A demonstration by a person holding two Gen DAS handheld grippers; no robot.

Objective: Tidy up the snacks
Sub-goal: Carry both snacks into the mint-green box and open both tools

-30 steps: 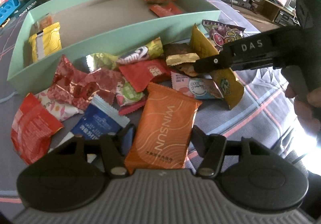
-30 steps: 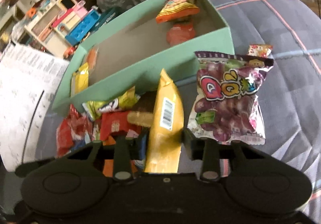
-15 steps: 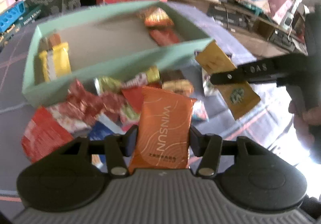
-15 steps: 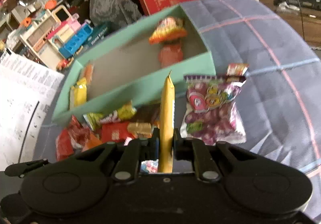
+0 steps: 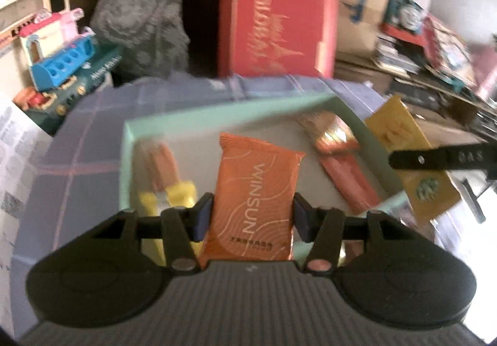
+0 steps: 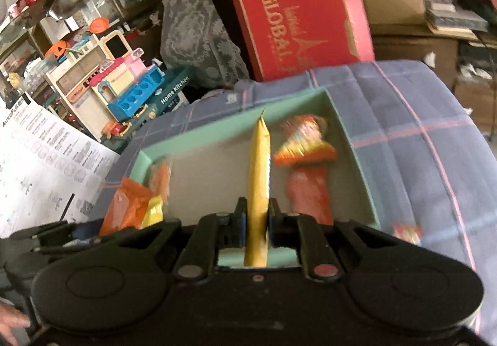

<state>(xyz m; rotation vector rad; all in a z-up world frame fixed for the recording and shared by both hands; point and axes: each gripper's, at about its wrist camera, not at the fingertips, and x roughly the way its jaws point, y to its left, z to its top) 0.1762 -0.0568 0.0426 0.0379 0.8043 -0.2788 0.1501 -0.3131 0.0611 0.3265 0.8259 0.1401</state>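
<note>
My left gripper is shut on an orange WINSUN packet and holds it above the mint-green box. The right gripper is shut on a thin yellow sachet, seen edge-on, also over the box. In the left wrist view that yellow sachet hangs from the right gripper's finger at the box's right side. Inside the box lie a yellow packet, an orange stick, a striped orange snack and a red packet.
The box rests on a blue-grey checked cloth. Behind it stands a red GLOBAL carton and a grey patterned cushion. A toy kitchen set and a printed sheet are at the left. Cardboard boxes and books crowd the right.
Both grippers closed on their packets, lifted them off the pile and carried them forward over the green box. The loose snack pile has dropped out of view below.
</note>
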